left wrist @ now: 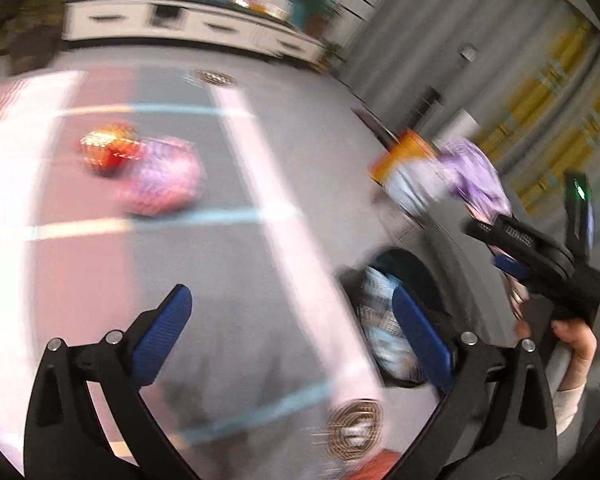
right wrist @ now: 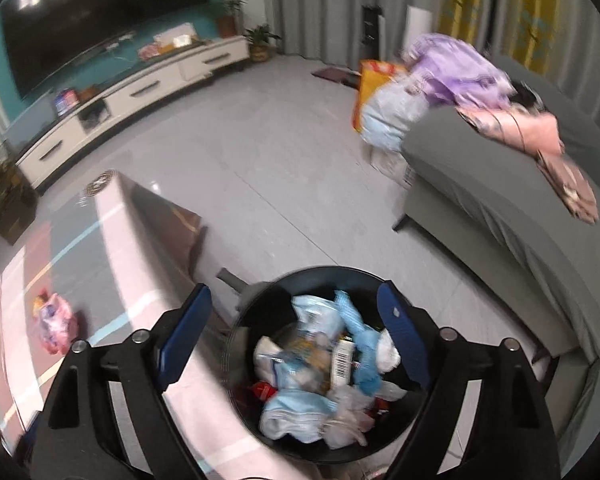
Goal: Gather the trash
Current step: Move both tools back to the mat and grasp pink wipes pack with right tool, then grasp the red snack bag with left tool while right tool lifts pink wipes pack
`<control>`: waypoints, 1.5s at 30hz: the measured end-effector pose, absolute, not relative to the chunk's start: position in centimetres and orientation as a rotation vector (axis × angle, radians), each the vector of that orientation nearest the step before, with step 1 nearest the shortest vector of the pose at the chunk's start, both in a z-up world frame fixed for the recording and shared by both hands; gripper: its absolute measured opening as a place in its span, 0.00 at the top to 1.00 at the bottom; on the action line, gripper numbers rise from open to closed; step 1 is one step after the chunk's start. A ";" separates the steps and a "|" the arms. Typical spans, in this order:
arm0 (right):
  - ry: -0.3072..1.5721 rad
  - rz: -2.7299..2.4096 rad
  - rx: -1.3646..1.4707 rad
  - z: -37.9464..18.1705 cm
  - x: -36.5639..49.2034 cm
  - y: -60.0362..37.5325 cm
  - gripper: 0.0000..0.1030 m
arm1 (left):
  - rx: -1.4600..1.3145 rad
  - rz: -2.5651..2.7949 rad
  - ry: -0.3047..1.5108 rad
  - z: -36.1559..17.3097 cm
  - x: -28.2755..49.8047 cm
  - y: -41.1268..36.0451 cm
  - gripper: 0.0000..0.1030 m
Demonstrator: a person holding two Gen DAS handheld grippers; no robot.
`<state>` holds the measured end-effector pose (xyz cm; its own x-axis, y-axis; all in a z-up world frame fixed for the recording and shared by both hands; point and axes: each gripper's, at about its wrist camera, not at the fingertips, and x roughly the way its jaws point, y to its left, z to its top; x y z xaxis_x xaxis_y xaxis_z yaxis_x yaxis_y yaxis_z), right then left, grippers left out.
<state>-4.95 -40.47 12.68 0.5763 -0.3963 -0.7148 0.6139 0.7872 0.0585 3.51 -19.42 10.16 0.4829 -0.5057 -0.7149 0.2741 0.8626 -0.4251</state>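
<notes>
The left gripper (left wrist: 296, 344) stands with its blue-padded jaws spread wide and nothing between them, hanging over a table (left wrist: 260, 264) whose top is patterned in pink, grey and white bands with thin pale blue lines. The right gripper (right wrist: 296, 344) is likewise wide apart and empty, poised above a round black trash bin (right wrist: 408, 436) that stands on the floor just beside the table's edge. The bin is nearly full: crumpled pale blue and white wrappers (right wrist: 300, 412), a twisted light blue piece (right wrist: 360, 344), a white label with a barcode (right wrist: 342, 360), bits of red packaging (right wrist: 264, 391) and a clear crinkled film all lie heaped inside it. Trash yet to be gathered sits on the table, well apart from both grippers: a pink, shiny crumpled snack bag (left wrist: 164, 178) with a red and orange foil wrapper (left wrist: 110, 148) touching its far side; in the right wrist view the pink bag (right wrist: 54, 322) shows at the left on the tabletop. The left wrist view is heavily blurred, so finer print on these wrappers cannot be read. In that view the right gripper (left wrist: 500, 240) shows at the right edge, held by a hand (left wrist: 576, 344) with a pale sleeve. Beyond, a grey sofa (right wrist: 480, 184) carries purple and pink clothing (right wrist: 460, 76), and a white low cabinet (right wrist: 140, 92) runs under a dark screen.
</notes>
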 end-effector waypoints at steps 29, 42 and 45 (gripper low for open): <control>0.817 -0.031 0.255 3.1 11.6 -20.6 0.20 | -0.510 0.020 0.968 4.3 3.3 6.0 0.03; 0.811 0.025 0.171 3.0 10.7 -17.9 0.60 | -0.521 0.005 0.973 4.9 4.0 5.0 0.03; 0.791 0.007 0.188 4.6 9.3 -18.7 0.60 | -0.531 -0.045 0.978 5.6 6.1 3.4 0.03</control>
<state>9.34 -18.65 4.56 0.7041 0.0769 -0.7059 0.0641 0.9832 0.1711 6.10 3.40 5.58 0.5681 -0.2707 -0.7772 -0.1976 0.8719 -0.4481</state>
